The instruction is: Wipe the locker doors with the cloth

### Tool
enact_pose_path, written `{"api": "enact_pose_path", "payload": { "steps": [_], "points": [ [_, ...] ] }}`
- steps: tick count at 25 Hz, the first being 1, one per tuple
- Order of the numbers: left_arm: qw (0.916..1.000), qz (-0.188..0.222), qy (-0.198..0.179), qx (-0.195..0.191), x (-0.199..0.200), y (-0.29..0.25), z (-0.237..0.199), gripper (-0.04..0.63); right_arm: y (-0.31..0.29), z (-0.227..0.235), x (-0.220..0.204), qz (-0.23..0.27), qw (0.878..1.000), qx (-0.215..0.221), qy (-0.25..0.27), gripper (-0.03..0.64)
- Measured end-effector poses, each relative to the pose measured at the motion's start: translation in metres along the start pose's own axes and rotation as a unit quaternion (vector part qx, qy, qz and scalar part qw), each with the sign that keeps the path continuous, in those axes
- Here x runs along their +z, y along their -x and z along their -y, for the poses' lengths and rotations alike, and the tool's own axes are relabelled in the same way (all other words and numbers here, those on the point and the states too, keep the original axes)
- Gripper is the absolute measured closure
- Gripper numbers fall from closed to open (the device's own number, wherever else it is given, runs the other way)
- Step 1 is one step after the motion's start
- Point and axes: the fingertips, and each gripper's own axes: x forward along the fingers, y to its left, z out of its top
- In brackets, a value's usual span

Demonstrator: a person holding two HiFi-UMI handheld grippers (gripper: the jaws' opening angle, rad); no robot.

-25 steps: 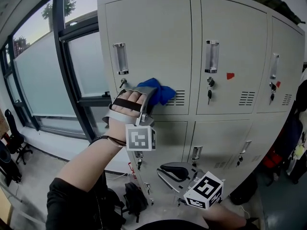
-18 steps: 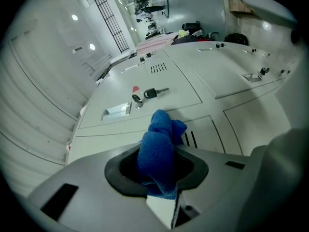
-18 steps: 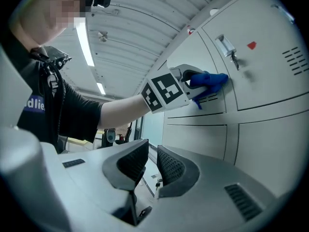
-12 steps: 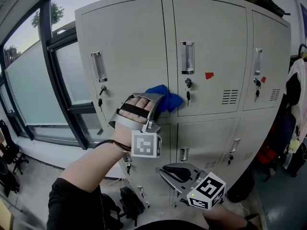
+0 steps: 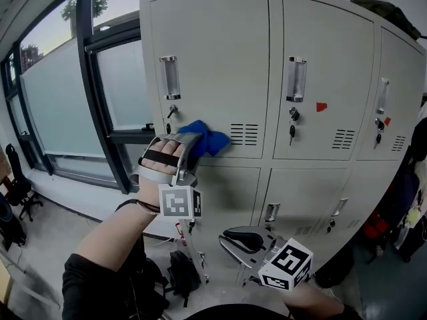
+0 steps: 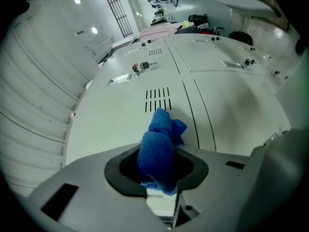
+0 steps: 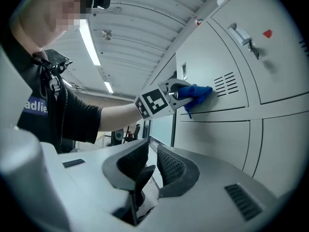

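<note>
The blue cloth (image 5: 203, 139) is bunched in my left gripper (image 5: 192, 144), which is shut on it and presses it against the lower part of the upper-left locker door (image 5: 213, 59), just left of the vent slots (image 5: 244, 134). In the left gripper view the cloth (image 6: 159, 144) sticks out between the jaws of the left gripper (image 6: 158, 170) toward the vent slots (image 6: 158, 99). My right gripper (image 5: 235, 240) hangs low in front of the lower doors, shut and holding nothing. The right gripper view shows its pads close together (image 7: 150, 167), with the cloth (image 7: 197, 93) beyond them.
The grey locker bank has upper and lower doors with handles (image 5: 169, 77), and keys (image 5: 291, 133) hang in the locks. A tall window (image 5: 60, 105) stands to the left. Dark bags (image 5: 180, 272) lie on the floor below, and clothes (image 5: 413, 179) hang at the right.
The left gripper swept the cloth right over the vent slots toward the door seam, then back left of the vents. The head view swung with it. The right gripper stayed low.
</note>
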Motion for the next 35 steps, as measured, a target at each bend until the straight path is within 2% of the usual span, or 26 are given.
{"api": "enact_pose_path", "payload": {
  "steps": [3,7,15,22,35],
  "points": [
    [0.9997,-0.015,-0.005,-0.016,-0.017,0.003,0.017,0.482,-0.008,-0.005,-0.003,-0.003,1.0,0.008,-0.004,0.565],
    [0.9995,-0.013,-0.015,-0.026,-0.012,-0.001,0.033,0.482,-0.01,-0.008,-0.008,-0.006,1.0,0.01,-0.01,0.565],
    [0.9986,0.027,-0.02,-0.041,0.058,-0.017,0.039,0.482,0.019,0.01,-0.016,-0.005,0.999,-0.022,-0.023,0.565],
    [0.9973,0.06,-0.024,-0.035,0.108,-0.028,0.037,0.482,0.05,0.027,-0.021,0.001,0.999,-0.041,-0.032,0.565],
    [0.9991,0.021,-0.002,-0.036,0.123,-0.023,0.035,0.482,0.078,0.043,-0.027,0.018,0.999,0.023,-0.034,0.565]
  ]
}}
